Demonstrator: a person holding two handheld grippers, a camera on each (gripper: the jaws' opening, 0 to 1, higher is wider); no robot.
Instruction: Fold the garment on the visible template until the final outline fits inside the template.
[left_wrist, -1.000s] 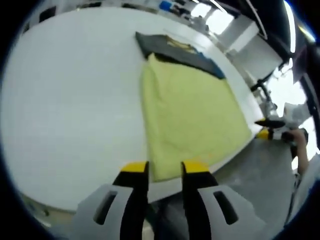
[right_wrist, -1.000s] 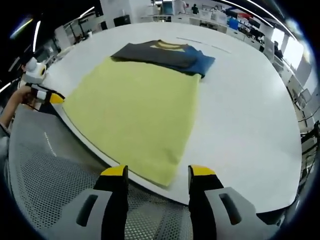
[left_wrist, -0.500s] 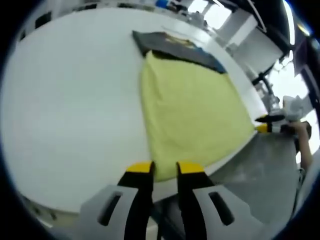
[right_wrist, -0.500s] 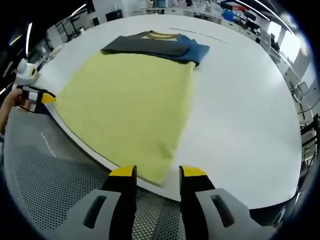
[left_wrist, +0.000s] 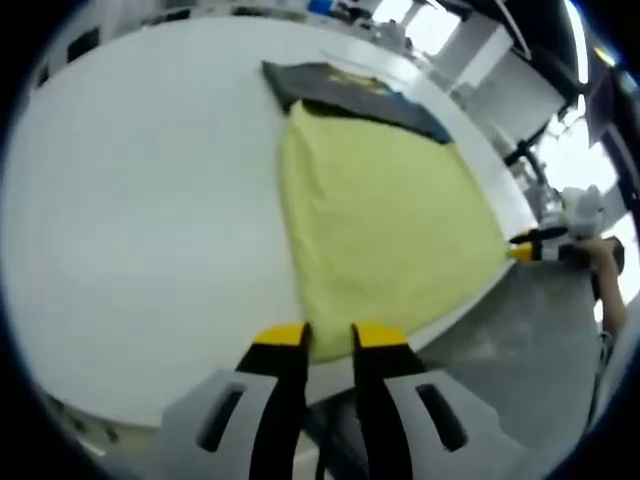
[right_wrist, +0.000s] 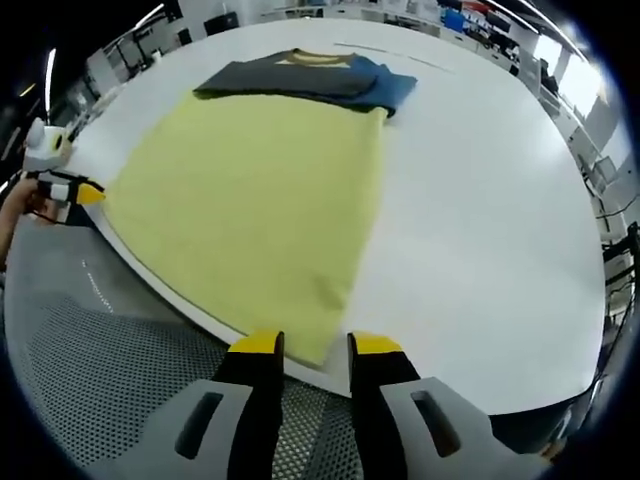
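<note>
A yellow-green garment (left_wrist: 380, 210) (right_wrist: 260, 190) lies flat on the white table (left_wrist: 150, 200) (right_wrist: 480, 200). Its dark grey top (left_wrist: 330, 85) (right_wrist: 280, 80) and blue sleeve (right_wrist: 385, 85) are at the far end. My left gripper (left_wrist: 330, 335) has one near hem corner between its jaws, which stand narrowly open. My right gripper (right_wrist: 315, 345) straddles the other near hem corner with a slightly wider gap. The right gripper (left_wrist: 525, 248) also shows at its corner in the left gripper view. Likewise the left gripper (right_wrist: 85, 192) appears at its corner in the right gripper view.
The hem runs along the table's near edge. Below that edge spreads a grey perforated surface (right_wrist: 100, 380) (left_wrist: 520, 370). A person's hand (left_wrist: 600, 270) (right_wrist: 15, 205) holds each far-seen gripper. Desks and bright windows fill the room behind the table.
Both pairs of jaws have narrowed around the hem corners, the right more than the left. Both cameras have moved in closer to the table edge.
</note>
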